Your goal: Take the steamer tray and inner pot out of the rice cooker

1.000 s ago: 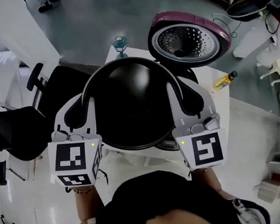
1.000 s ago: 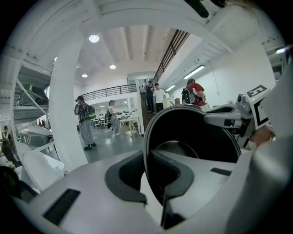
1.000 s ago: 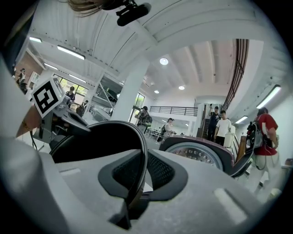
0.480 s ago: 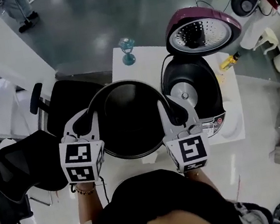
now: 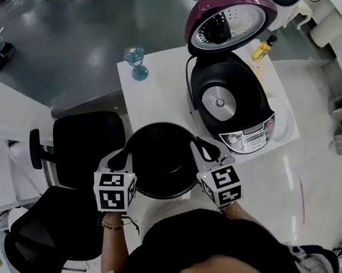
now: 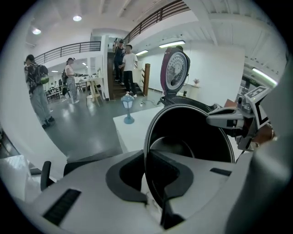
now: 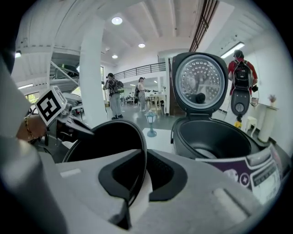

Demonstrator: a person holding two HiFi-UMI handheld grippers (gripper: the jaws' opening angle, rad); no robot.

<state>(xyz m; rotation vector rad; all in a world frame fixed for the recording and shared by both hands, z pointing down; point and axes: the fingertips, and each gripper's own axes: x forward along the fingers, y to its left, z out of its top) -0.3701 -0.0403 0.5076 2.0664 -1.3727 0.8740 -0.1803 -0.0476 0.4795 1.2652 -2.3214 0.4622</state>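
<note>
- Two-handed, clamps the inner pot (image 5: pixel 162 165) by its rim, with left gripper (image 5: pixel 121 162) and right gripper (image 5: pixel 202 150) pressed on it.
- Holds it out of the rice cooker (image 5: pixel 229 101), over the table's (image 5: pixel 158 90) front edge.
- Needs setting down yet; shows no steamer tray.

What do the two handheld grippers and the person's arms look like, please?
The left gripper and right gripper have smooth light-grey bodies with dark, curved linings inside the jaws. The left cube and right cube bear black-and-white square markers. No cables show. The person wears a black top and a beaded bracelet on the left wrist.
</note>
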